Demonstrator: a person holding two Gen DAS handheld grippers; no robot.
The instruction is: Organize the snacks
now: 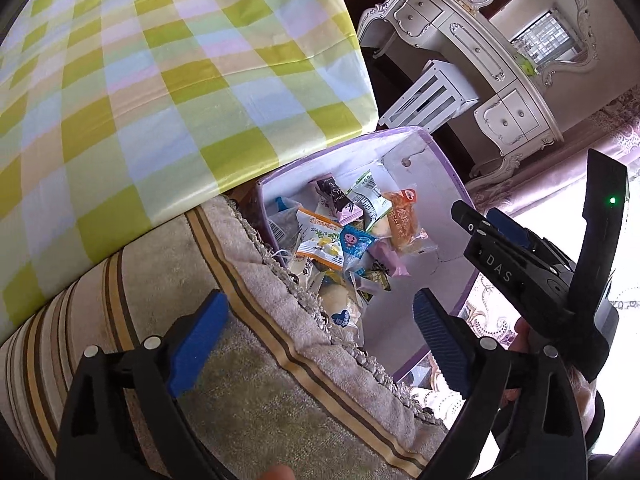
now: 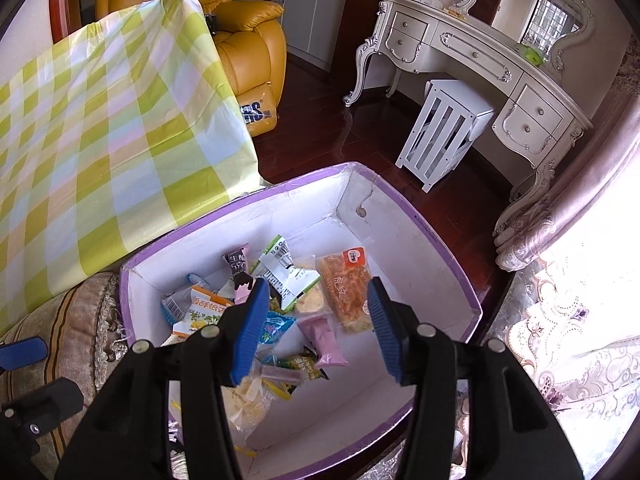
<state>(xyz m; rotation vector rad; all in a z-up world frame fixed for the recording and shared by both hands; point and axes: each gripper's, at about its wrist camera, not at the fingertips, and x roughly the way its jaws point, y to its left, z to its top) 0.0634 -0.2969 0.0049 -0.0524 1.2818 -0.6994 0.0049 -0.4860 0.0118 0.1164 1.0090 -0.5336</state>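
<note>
A white cardboard box with a purple rim (image 2: 400, 200) holds several wrapped snacks. Among them are an orange packet (image 2: 348, 288), a pink packet (image 2: 320, 336) and a white-and-green packet (image 2: 288, 272). My right gripper (image 2: 319, 292) hangs over the box's middle, open, with no packet between its blue pads. My left gripper (image 1: 320, 304) stands wide open above the box's left wall (image 1: 432, 208) and the fringed cushion, holding nothing. The left wrist view shows the snack pile (image 1: 340, 240) and the right gripper (image 1: 480, 216) at the right.
A green-and-yellow checked cloth (image 1: 160, 100) covers the surface left of the box. A striped, fringed cushion (image 1: 240, 360) lies against the box. Beyond the box are a dark wood floor, a white slatted stool (image 2: 440, 136), an ornate white dressing table (image 2: 480, 60) and a yellow armchair (image 2: 248, 40).
</note>
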